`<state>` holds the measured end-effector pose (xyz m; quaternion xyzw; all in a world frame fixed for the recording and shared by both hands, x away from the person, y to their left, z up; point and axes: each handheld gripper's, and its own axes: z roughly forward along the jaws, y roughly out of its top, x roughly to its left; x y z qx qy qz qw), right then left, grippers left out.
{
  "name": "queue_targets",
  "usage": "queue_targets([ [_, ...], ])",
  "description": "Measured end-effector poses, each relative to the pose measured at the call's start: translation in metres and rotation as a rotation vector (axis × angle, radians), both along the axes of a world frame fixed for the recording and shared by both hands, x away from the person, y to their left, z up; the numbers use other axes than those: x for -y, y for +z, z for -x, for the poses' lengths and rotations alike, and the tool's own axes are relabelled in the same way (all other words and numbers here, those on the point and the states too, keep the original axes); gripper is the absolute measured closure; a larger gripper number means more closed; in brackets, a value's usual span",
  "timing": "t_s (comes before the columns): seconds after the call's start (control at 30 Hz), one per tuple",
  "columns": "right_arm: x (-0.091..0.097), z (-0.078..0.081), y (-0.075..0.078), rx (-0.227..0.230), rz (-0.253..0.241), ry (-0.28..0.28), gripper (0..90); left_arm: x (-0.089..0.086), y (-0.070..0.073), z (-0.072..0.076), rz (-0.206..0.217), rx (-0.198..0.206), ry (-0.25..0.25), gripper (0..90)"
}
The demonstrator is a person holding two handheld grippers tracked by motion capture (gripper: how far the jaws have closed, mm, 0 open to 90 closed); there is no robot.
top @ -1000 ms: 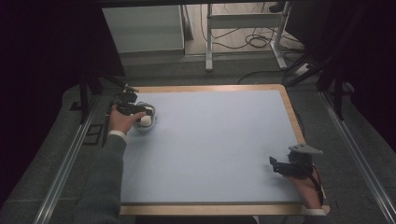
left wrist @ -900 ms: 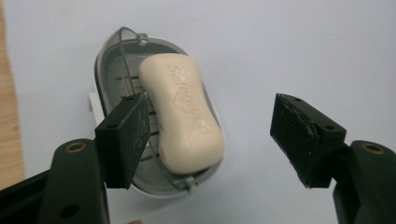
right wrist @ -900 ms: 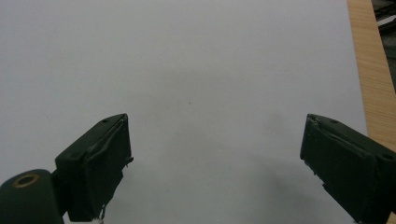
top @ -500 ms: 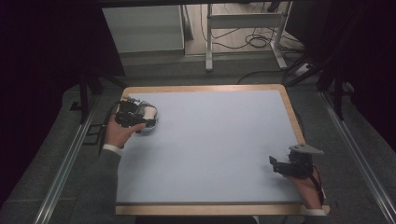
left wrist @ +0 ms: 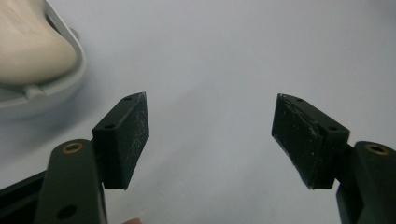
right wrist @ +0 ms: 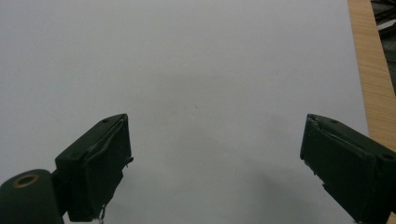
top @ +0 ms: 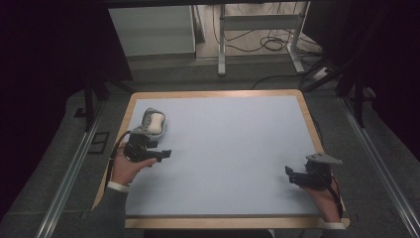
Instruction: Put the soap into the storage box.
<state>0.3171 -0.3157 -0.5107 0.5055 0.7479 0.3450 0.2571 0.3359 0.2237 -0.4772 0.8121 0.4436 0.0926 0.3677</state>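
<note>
The left gripper (left wrist: 210, 140) is gaping wide with nothing between its jaws, hovering just beside a grey dish (top: 148, 130) that is holding a pale rounded lump (top: 157, 120). In the high view the left hand (top: 130, 166) is reaching in along the bench (top: 223, 148) edge nearest that dish. The right gripper (right wrist: 215, 163) is also standing spread and empty, well apart from the dish; its own view is catching the bench's wooden border (right wrist: 371, 70).
</note>
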Motion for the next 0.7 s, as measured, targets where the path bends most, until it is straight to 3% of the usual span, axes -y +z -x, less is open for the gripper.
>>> queue_targets([
  [0.13,0.0,0.0,0.0,-0.001,0.0,0.0,8.6,0.002,-0.015,0.013,-0.002,-0.008,-0.005,27.1],
  [0.4,-0.001,0.0,-0.001,-0.005,0.009,0.001,8.6,0.002,-0.039,0.04,0.034,-0.004,0.003,26.6],
  [0.7,-0.004,0.0,-0.002,-0.005,0.015,0.006,8.6,0.003,-0.044,0.042,0.024,-0.009,0.011,25.8],
])
